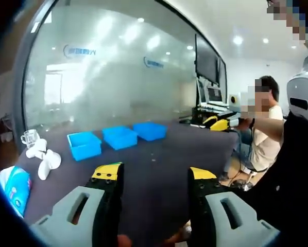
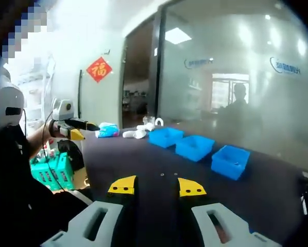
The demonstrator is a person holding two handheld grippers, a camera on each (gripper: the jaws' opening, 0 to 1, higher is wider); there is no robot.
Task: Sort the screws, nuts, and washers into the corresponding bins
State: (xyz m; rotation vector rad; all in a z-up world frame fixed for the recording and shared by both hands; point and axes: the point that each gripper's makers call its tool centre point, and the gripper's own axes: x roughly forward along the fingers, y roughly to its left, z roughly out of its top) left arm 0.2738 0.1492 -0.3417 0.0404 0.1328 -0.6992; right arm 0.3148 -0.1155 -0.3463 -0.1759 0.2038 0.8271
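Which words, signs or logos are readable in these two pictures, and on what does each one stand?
"福": red diamond sign on the wall beside the doorway.
Blue logos on the frosted glass wall: too blurred to read.
Print on the blue packet on the table: too blurred to read.

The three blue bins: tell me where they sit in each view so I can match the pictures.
Left gripper view: the blue bins run in a row left of centre, above the left gripper.
Right gripper view: the same row sits right of centre, above the right gripper.
Shared landmark: the frosted glass wall behind the dark table.
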